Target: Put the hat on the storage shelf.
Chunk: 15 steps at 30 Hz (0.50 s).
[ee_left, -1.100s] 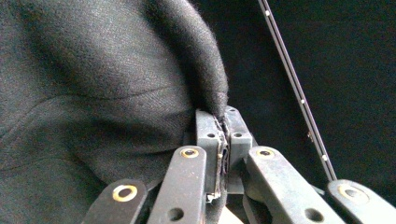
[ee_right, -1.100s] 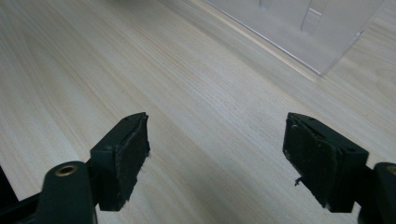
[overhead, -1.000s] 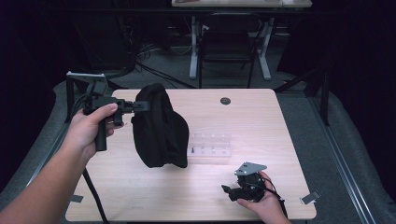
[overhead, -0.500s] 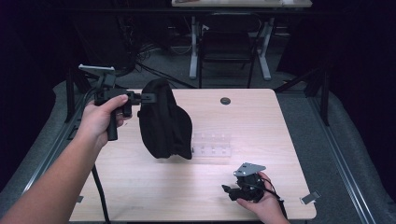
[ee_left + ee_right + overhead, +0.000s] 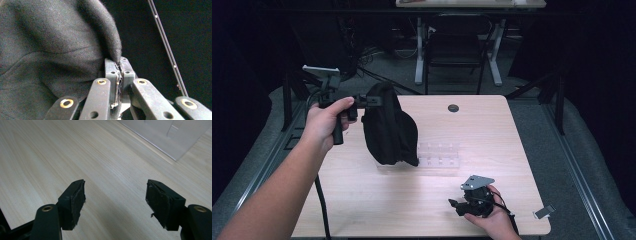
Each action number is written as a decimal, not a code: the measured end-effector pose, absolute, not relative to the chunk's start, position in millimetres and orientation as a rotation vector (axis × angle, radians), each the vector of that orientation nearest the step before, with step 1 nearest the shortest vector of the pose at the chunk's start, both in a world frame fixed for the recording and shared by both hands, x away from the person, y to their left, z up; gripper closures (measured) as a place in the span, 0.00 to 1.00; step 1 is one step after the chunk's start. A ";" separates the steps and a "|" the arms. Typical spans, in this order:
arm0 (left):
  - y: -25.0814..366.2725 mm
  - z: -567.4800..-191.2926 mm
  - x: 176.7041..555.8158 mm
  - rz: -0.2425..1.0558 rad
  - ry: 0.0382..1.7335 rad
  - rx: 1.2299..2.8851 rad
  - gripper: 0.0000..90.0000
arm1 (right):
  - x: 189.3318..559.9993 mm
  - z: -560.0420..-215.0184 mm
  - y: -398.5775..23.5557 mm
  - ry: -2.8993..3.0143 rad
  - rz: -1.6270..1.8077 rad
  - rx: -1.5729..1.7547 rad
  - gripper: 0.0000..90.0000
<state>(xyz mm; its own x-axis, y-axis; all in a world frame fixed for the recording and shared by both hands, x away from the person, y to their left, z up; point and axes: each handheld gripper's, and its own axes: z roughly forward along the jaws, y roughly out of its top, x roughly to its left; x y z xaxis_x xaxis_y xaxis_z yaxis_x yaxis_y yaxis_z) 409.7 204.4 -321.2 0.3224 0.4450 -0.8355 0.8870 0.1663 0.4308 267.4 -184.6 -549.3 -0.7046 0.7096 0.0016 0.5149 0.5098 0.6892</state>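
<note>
Black cloth (image 5: 389,127) hangs over the surface's (image 5: 492,130) left half, pinched by one fold in the shut left claw (image 5: 371,101); it could slip free or drag the clear tray (image 5: 439,155), while the right claw (image 5: 115,200) gapes empty.

left gripper (image 5: 371,101): raised, fingers pinched together | right gripper (image 5: 455,204): low, fingers apart
</note>
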 end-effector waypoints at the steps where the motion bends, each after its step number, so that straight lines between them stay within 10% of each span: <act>1: 203.4 -321.3 410.1 -0.487 1.297 1.459 0.98 | 267.3 -549.0 -185.1 2.472 0.990 1.031 0.35; 15: 187.3 -321.1 415.4 -0.456 1.305 1.511 0.98 | 267.9 -547.8 -184.8 2.454 1.006 1.029 0.36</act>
<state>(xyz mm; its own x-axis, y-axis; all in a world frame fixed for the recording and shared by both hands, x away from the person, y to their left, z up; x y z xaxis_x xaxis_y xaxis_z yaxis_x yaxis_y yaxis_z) 415.4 187.3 -321.1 0.3348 0.4883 -0.8059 0.8839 0.1338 0.4482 267.9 -184.8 -547.8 -0.7004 0.7137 -0.0023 0.5068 0.4997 0.7025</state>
